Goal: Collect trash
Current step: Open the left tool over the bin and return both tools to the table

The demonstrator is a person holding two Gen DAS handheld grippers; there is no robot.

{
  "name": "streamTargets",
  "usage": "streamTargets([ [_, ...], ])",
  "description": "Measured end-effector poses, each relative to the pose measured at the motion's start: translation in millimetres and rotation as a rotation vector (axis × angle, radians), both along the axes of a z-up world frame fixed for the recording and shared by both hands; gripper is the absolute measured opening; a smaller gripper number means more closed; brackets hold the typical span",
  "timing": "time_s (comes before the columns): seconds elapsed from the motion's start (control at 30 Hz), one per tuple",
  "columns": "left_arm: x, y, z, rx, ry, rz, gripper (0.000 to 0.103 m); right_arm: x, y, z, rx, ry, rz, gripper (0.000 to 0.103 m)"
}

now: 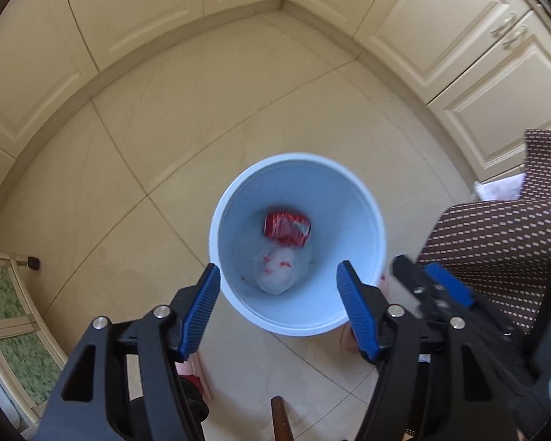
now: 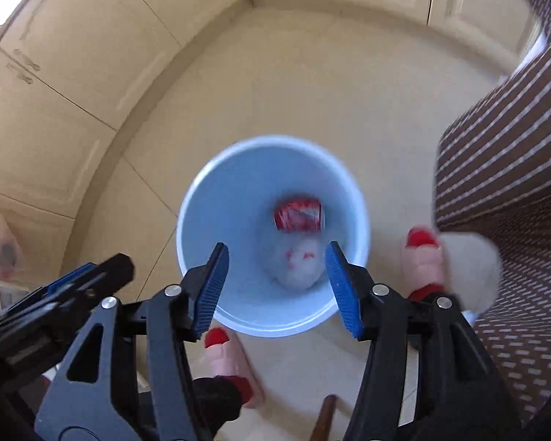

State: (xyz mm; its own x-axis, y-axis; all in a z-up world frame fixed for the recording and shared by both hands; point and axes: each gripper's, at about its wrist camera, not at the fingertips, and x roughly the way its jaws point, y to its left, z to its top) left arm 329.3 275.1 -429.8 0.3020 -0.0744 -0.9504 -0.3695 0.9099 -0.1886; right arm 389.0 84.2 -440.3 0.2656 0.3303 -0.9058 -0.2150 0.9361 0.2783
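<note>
A light blue bin [image 1: 238,198] stands on the tiled floor right below both grippers. A crushed red can [image 1: 286,228] and a crumpled white tissue [image 1: 275,279] with red marks lie at its bottom. My left gripper [image 1: 278,268] hangs over the bin's mouth, open, with nothing between its blue pads. In the right wrist view the same bin [image 2: 231,191], red can [image 2: 299,216] and tissue [image 2: 299,266] show, slightly blurred. My right gripper [image 2: 277,248] is also above the bin, open and empty. Each gripper shows at the edge of the other's view.
Cream cabinet doors [image 1: 136,7] wrap around the floor corner. Brown dotted fabric [image 1: 496,242] hangs at the right. A person's feet in pink and red slippers [image 2: 422,261] stand beside the bin. A wooden stick [image 1: 281,419] pokes in at the bottom. A green glass-fronted unit [image 1: 11,323] stands at left.
</note>
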Motion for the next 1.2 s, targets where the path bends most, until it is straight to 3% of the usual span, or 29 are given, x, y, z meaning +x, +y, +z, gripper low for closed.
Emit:
streamTargets([
  [0.13,-15.1,-13.0,39.6,-0.008,-0.083,-0.008,0.065,-15.5,-22.7,59.9,-0.012,-0.141,-0.01,0.054],
  [0.3,-41.4,-47.1,120.4,0.008,-0.253,-0.052,0.065,-52.6,-58.7,153.9,-0.01,-0.356,-0.025,0.054],
  [0.43,-64.1,-88.5,186.3,-0.005,-0.396,-0.106,0.065,-93.0,-92.4,224.0,-0.017,-0.524,-0.057,0.054],
  [0.6,-87.3,-154.7,246.3,0.009,-0.527,-0.227,0.068,-152.5,-146.7,290.3,-0.036,-0.692,-0.137,0.054],
  [0.77,-109.1,-230.7,285.5,-0.01,-0.603,-0.381,0.071,-205.7,-227.0,323.8,-0.075,-0.799,-0.253,0.056],
  [0.9,-122.6,-278.7,299.6,-0.027,-0.627,-0.477,0.073,-245.6,-287.3,335.7,-0.133,-0.829,-0.38,0.062],
  [1.07,-129.4,-328.4,309.3,-0.012,-0.629,-0.561,0.073,-258.6,-350.8,331.2,-0.186,-0.768,-0.518,0.072],
  [1.2,-133.4,-342.6,307.7,0.004,-0.624,-0.593,0.073,-248.8,-389.0,316.7,-0.14,-0.658,-0.559,0.076],
])
